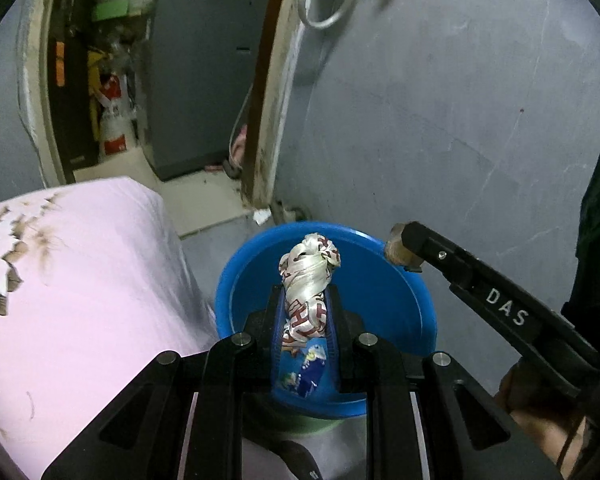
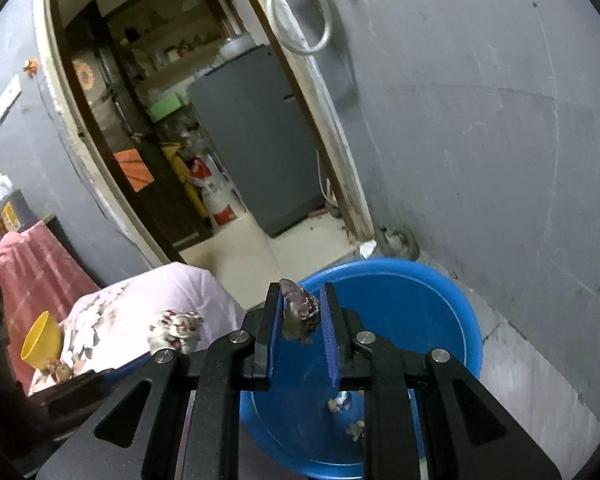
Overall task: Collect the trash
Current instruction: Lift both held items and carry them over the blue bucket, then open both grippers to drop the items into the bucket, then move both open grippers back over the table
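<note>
— Two pieces of trash are in the air at this moment, both over the blue basin point(image 1: 416, 300). The left gripper point(image 1: 306, 316) has its jaws clamped on a twisted white wrapper point(image 1: 310, 268) with red print, and that wrapper sits above the basin's middle.

— And the right one?

— The right gripper point(image 2: 302, 314) has its jaws pinched on a small brownish crumpled scrap point(image 2: 300, 312). From the left wrist view that scrap point(image 1: 398, 248) hangs right at the basin's far right rim, so it is barely over the opening.

— Is anything in the basin already?

— Yes. A blue printed packet point(image 1: 308, 372) lies on the basin floor below the left jaws, and a few small bits point(image 2: 342, 402) lie on the basin floor near the right jaws. So some collecting looks done.

— What remains?

— Neither held piece has been released yet; both drops are still to come, by the look of it. Beside the basin, on the pink flowered bed point(image 2: 124, 320), a yellow cup point(image 2: 40, 342) and some small brown bits beneath it can be seen. Whether those count as trash cannot be told from here.

— So roughly midway?

— Likely past the start, not finished.
</note>
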Tool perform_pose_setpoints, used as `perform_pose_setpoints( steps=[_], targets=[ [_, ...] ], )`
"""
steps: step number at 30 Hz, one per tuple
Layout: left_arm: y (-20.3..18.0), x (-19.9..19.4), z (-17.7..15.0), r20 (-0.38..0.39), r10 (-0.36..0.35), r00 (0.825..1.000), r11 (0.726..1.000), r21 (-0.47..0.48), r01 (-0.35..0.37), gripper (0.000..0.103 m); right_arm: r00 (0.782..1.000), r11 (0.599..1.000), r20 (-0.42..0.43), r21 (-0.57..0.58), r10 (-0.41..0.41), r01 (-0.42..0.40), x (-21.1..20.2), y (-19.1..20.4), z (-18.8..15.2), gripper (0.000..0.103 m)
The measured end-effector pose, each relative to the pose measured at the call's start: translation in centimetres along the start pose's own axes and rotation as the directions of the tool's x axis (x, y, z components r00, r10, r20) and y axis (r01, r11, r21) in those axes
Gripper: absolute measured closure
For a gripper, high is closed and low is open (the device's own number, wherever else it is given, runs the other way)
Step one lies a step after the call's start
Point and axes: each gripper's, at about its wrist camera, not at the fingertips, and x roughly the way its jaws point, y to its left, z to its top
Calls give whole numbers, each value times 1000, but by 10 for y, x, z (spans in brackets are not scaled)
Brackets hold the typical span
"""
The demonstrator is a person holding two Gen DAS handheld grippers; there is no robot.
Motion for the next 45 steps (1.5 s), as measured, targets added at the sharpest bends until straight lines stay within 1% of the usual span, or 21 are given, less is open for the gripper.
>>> perform_pose_setpoints(
  steps=[2,4,7,11,15,16,19,23,24,25,26,27,29,30,31,32,33,36,39,43,45],
  targets=[
    [0,9,0,-26,3,1000,1000,-7,-3,85,1000,1000,-15,14,-13,13,2,-3,-1,80],
    [1,16,0,-42,8,999,1000,-21,-9,80,1000,999,-22,27,-15,16,3,-5,-1,74],
    [6,19,-2,-47,5,999,999,-46,-7,73,1000,999,-24,38,-20,21,3,-8,1,73],
    [11,13,-2,-33,14,999,998,-69,-16,71,999,999,-29,44,-18,20,3,-10,1,73],
    [19,-8,-3,21,43,999,994,-98,-41,62,1000,999,-19,32,-16,16,2,-5,1,72],
    [22,-13,-1,36,54,998,993,-105,-50,59,1000,1000,-11,25,-15,15,2,-3,2,69],
    [33,-31,2,80,95,992,988,-133,-83,51,1000,1000,24,-1,4,-4,-3,4,2,55],
    [52,-60,4,147,158,976,976,-176,-131,44,995,998,91,-52,30,-25,-12,18,3,50],
    [56,-67,4,163,174,971,972,-187,-143,38,993,997,109,-65,35,-28,-14,22,3,47],
    [62,-76,4,186,195,963,967,-202,-157,31,992,997,121,-74,38,-29,-15,25,3,39],
    [67,-85,3,210,213,954,962,-215,-168,27,990,996,136,-84,44,-33,-17,28,2,29],
    [72,-93,2,234,228,945,958,-226,-175,23,987,995,152,-94,53,-39,-19,32,2,26],
    [82,-112,-3,294,267,918,948,-251,-196,15,981,993,180,-111,70,-51,-22,39,1,22],
    [86,-118,-3,313,283,907,944,-259,-205,8,978,991,194,-124,81,-58,-24,44,1,19],
    [91,-125,-5,337,307,890,937,-270,-221,5,975,989,205,-133,90,-63,-25,47,0,12],
    [95,-134,-8,363,335,870,929,-283,-239,4,969,987,224,-142,101,-70,-27,51,-1,5],
    [99,-142,-11,383,359,851,921,-291,-258,4,964,986,242,-150,111,-76,-29,55,-2,1],
    [112,-163,-17,412,405,816,905,-307,-294,4,941,976,299,-190,157,-102,-38,71,-7,0],
    [117,-180,-26,434,444,784,888,-328,-321,4,920,963,336,-239,203,-125,-44,89,-13,0],
    [122,-202,-44,481,497,722,865,-341,-368,4,882,940,386,-304,270,-154,-53,118,-25,0],
    [124,-211,-51,500,520,692,853,-340,-395,3,868,933,398,-315,297,-175,-55,128,-30,0]
  ],
)
